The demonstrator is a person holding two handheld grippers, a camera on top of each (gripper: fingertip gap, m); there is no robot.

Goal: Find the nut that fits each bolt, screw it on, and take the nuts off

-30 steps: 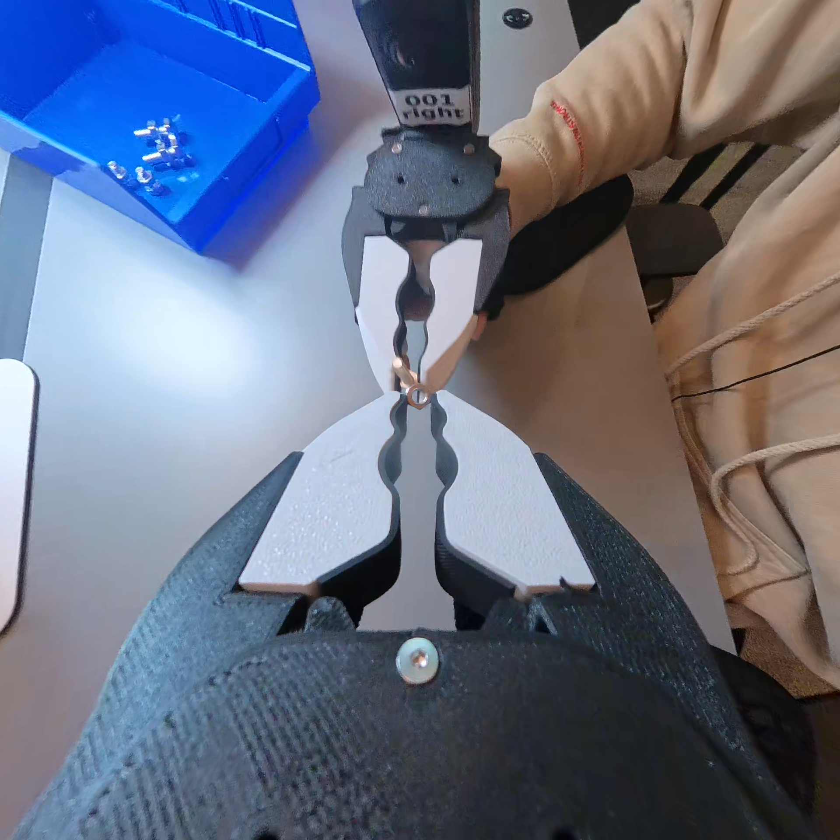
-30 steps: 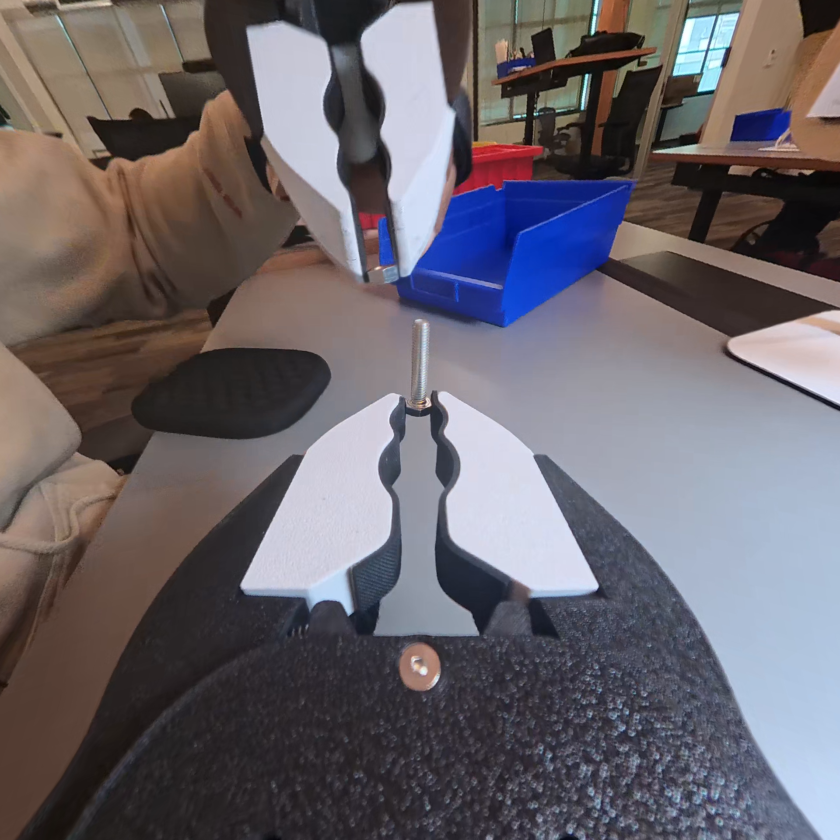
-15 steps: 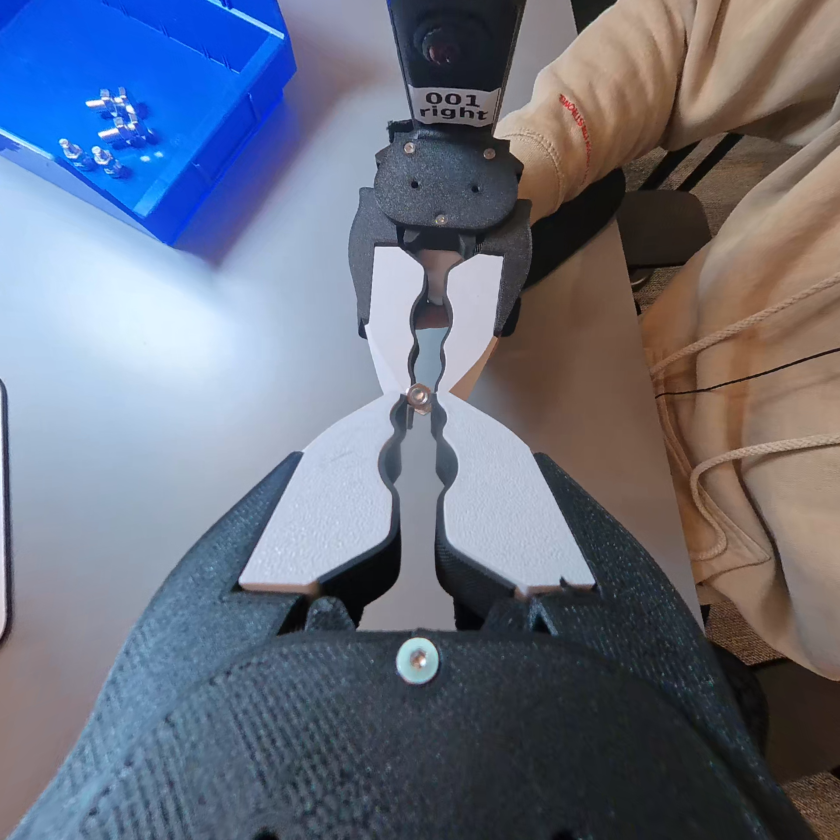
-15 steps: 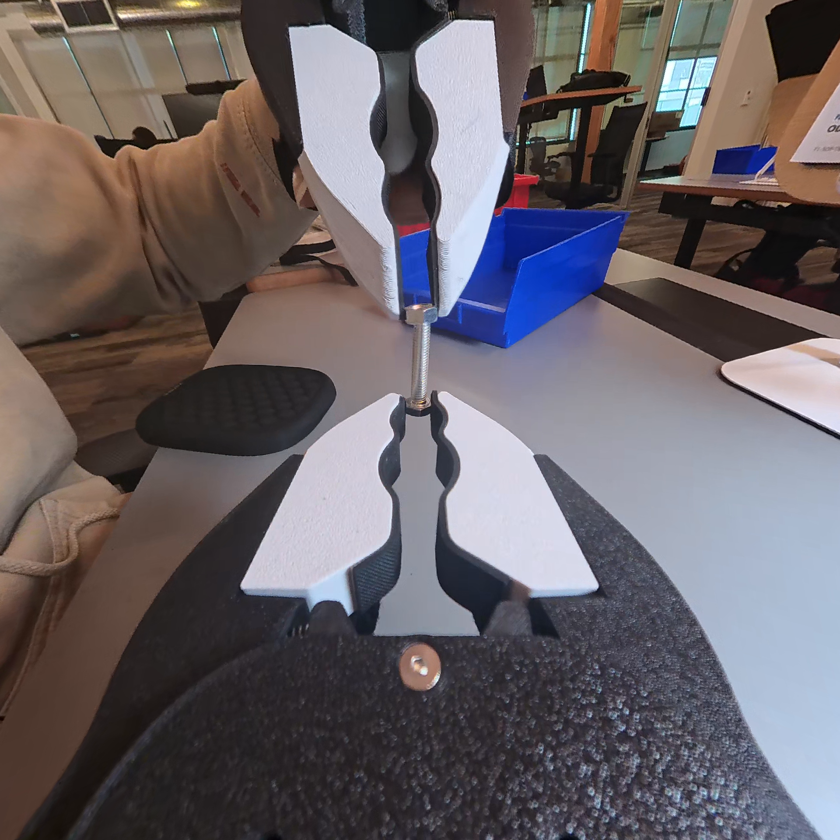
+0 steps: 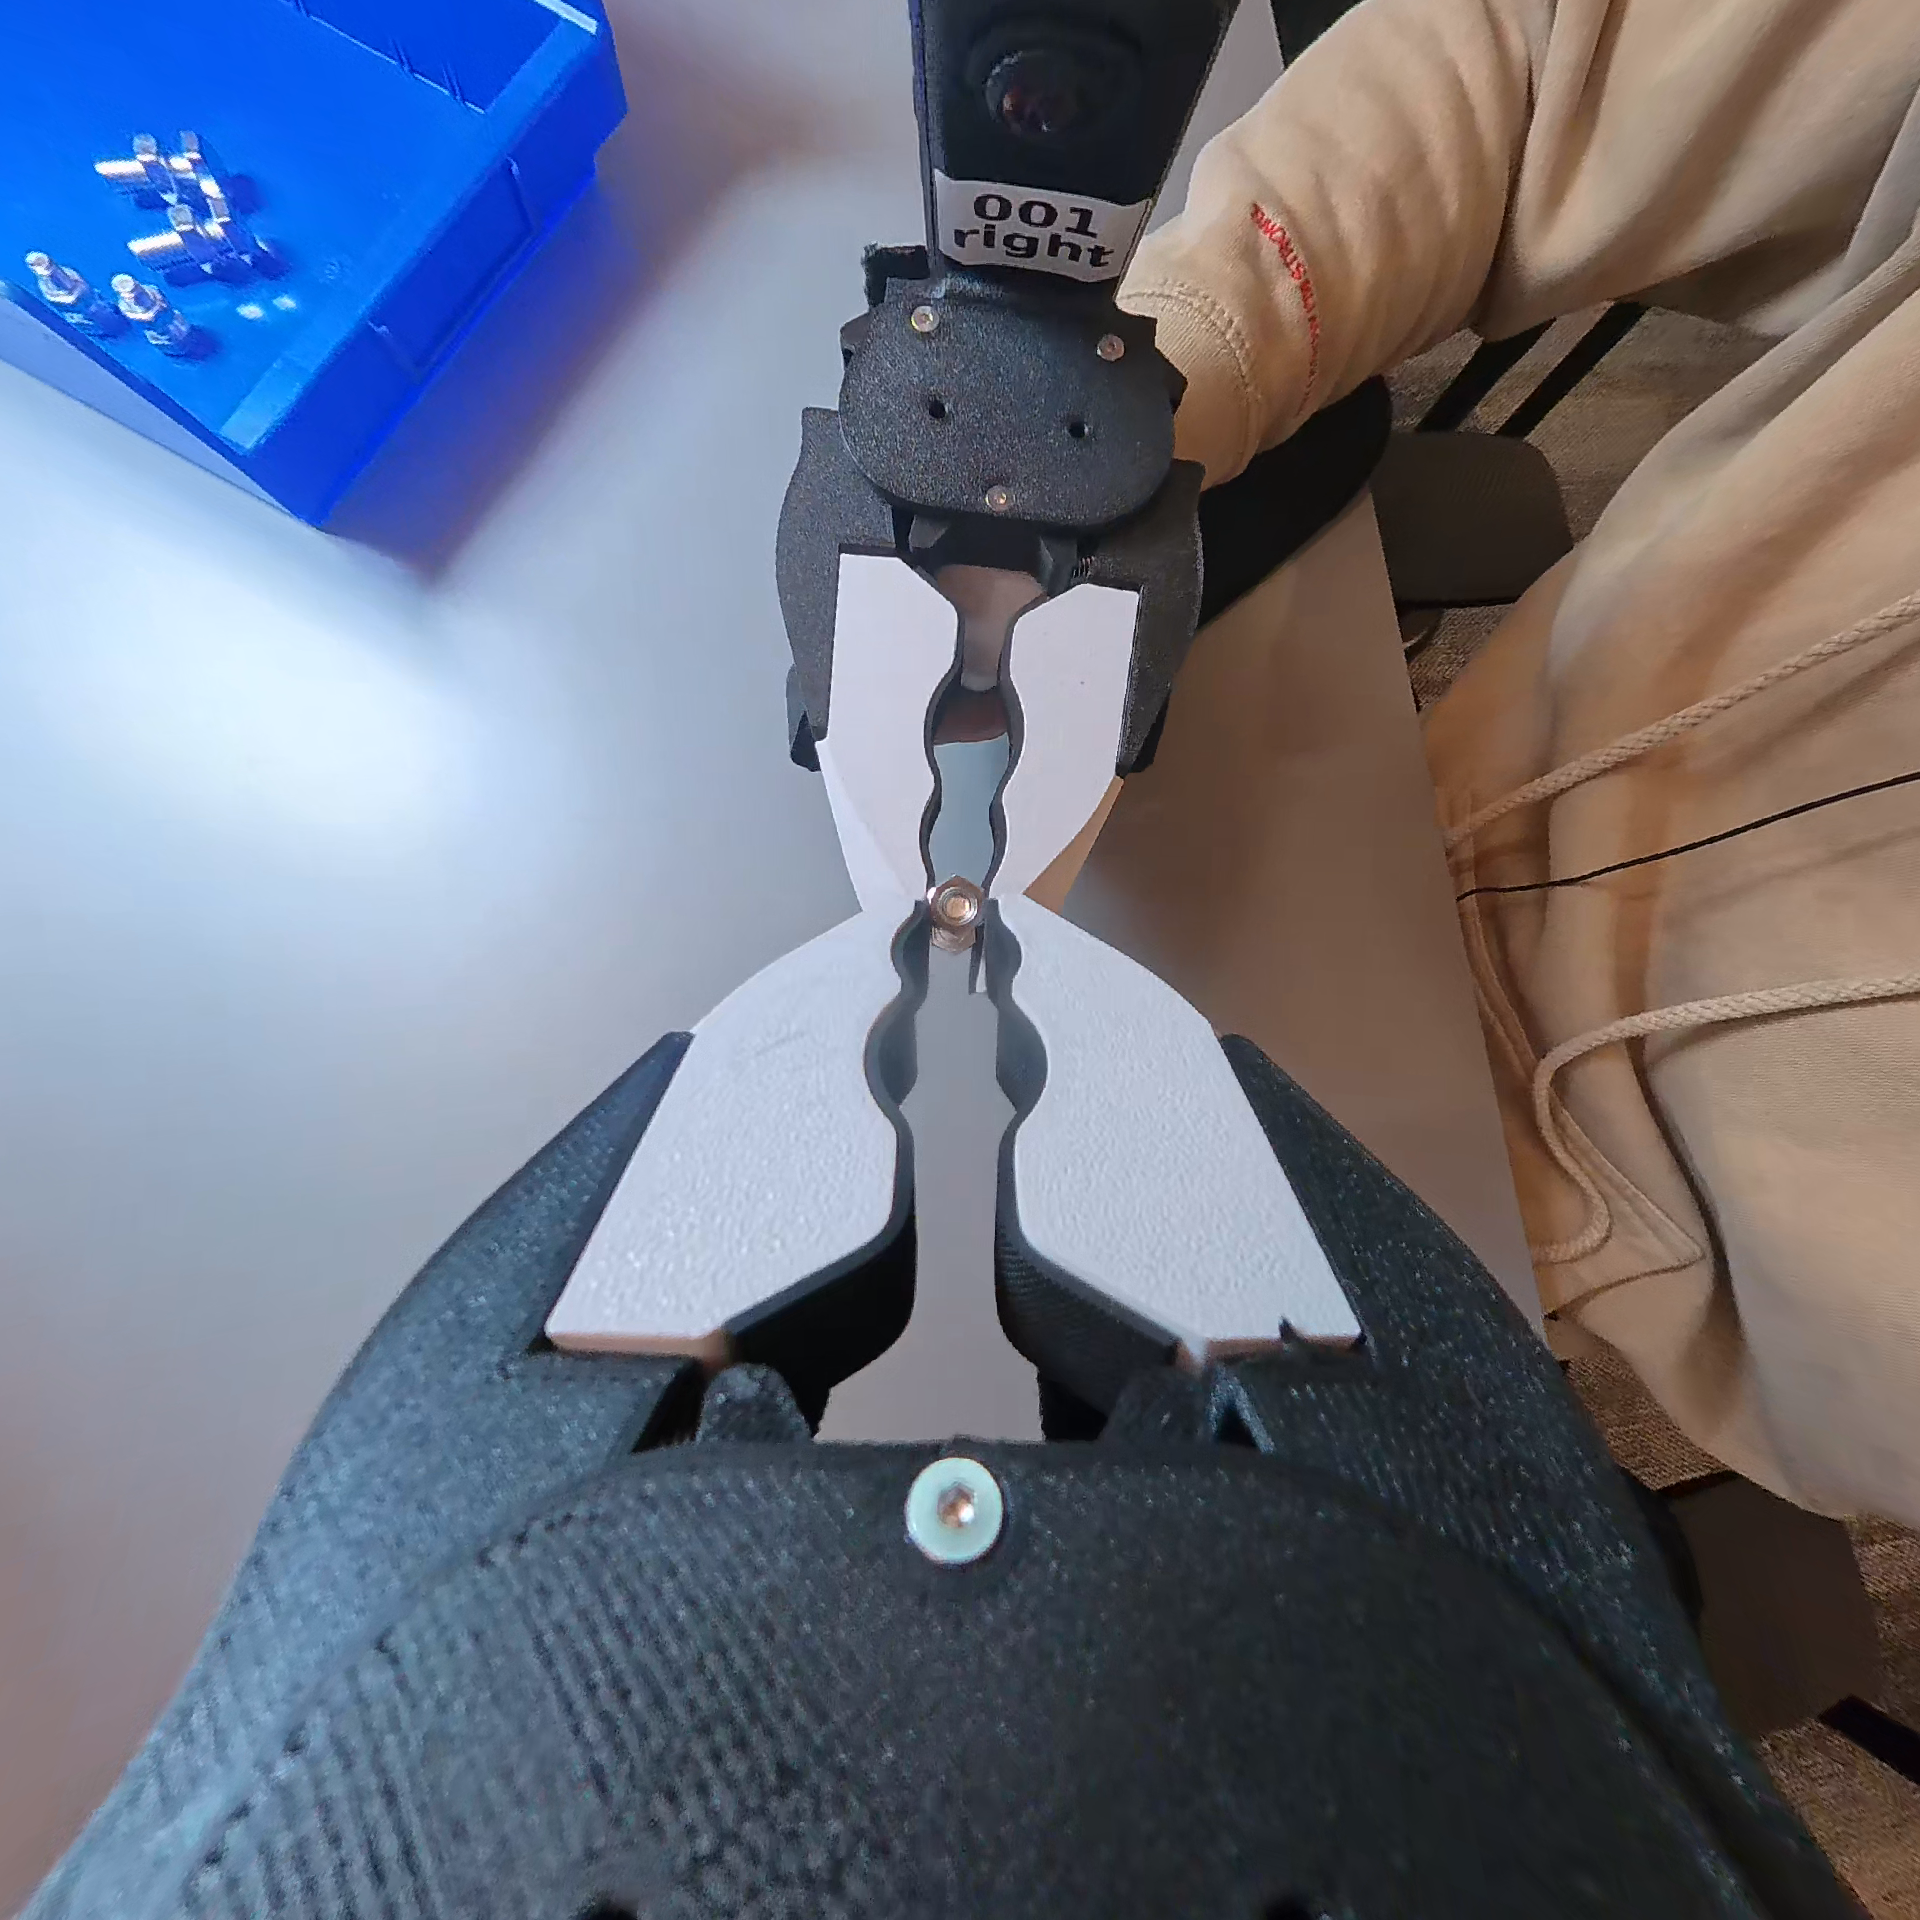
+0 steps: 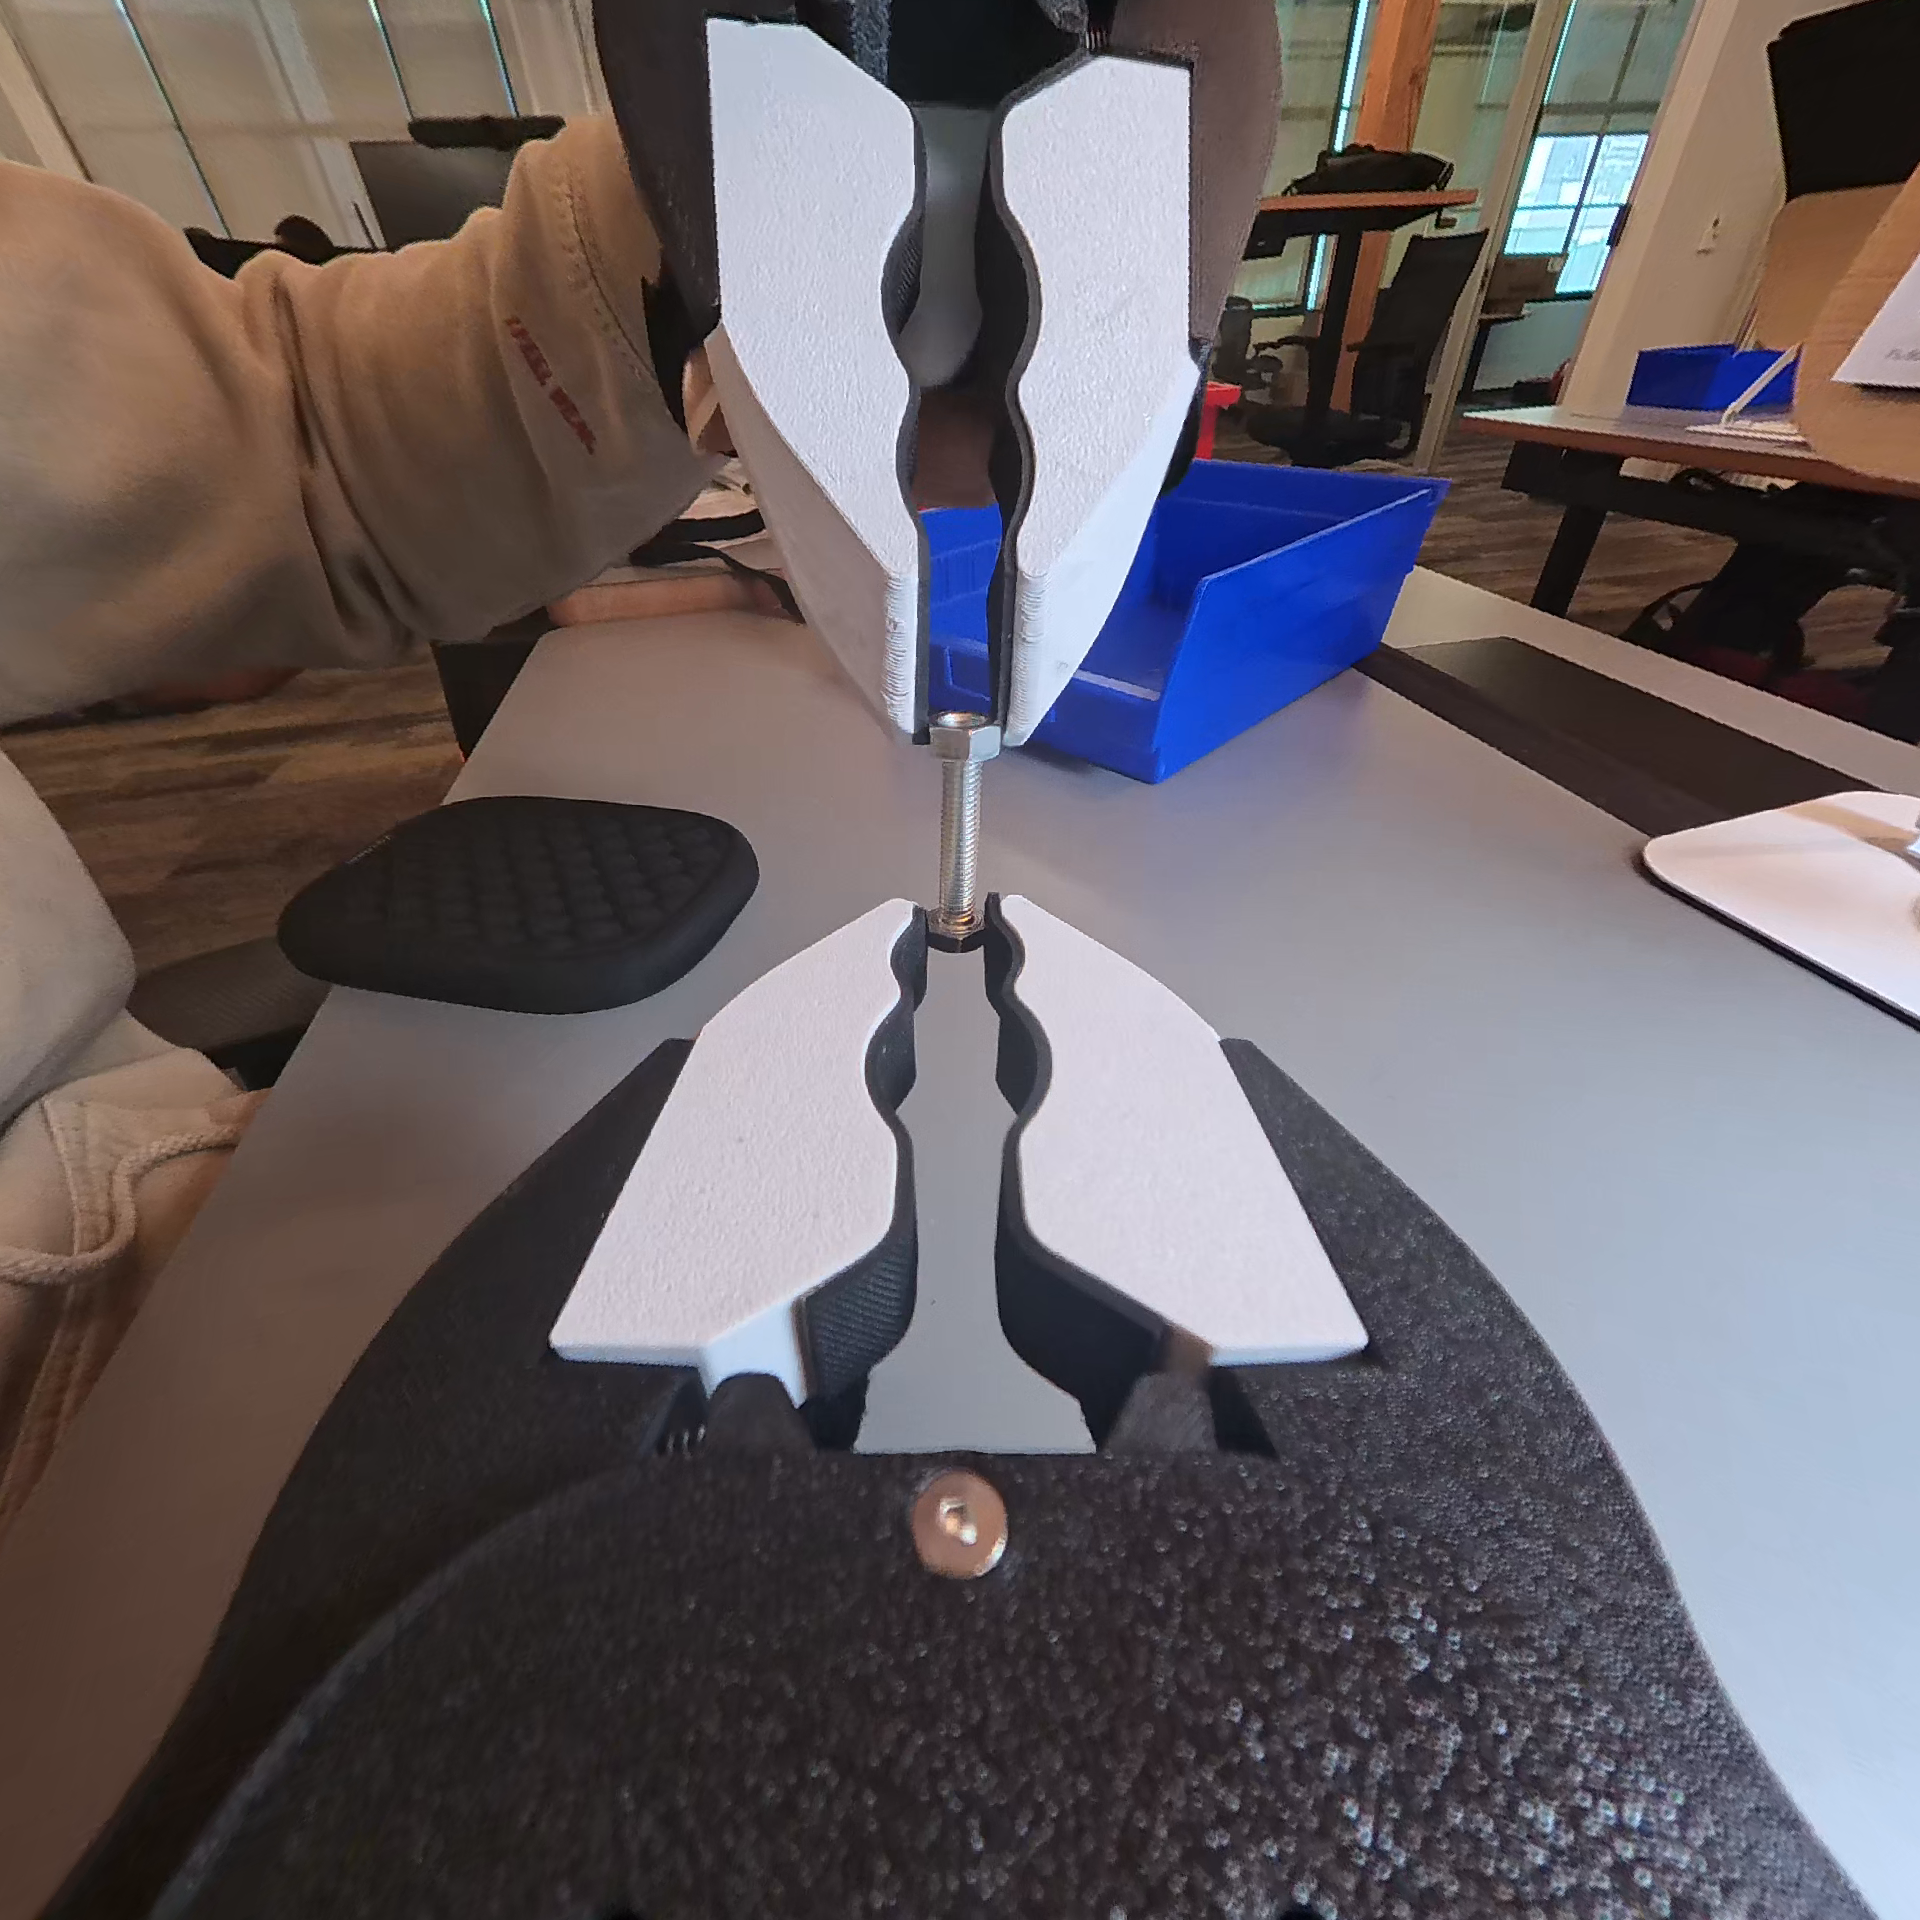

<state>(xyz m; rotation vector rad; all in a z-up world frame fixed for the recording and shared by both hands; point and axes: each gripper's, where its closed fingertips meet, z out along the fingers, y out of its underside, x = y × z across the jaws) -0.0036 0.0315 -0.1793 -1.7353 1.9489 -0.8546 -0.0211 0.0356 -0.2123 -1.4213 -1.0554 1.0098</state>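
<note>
In the right wrist view my right gripper point(image 6: 958, 925) is shut on the head end of a silver bolt point(image 6: 958, 842) and holds it upright above the grey table. My left gripper point(image 6: 961, 717) comes down from above, shut on a silver hex nut point(image 6: 964, 740) that sits on the bolt's top end. In the left wrist view my left gripper point(image 5: 954, 927) holds the nut point(image 5: 954, 906) at its tips. It looks straight down the bolt, tip to tip with the right gripper point(image 5: 961, 875).
A blue bin point(image 5: 499, 343) at the upper left holds several loose bolts point(image 5: 166, 239); it also shows behind the grippers in the right wrist view point(image 6: 1247, 665). A black textured pad point(image 6: 520, 904) lies to the left and a white flat plate point(image 6: 1808, 904) to the right. A person's beige sleeve point(image 5: 1455, 208) is close by. The grippers are tip to tip, or close to it.
My left gripper has come down with the nut from above and left of the bolt onto its top end. The right gripper still holds the bolt upright.
</note>
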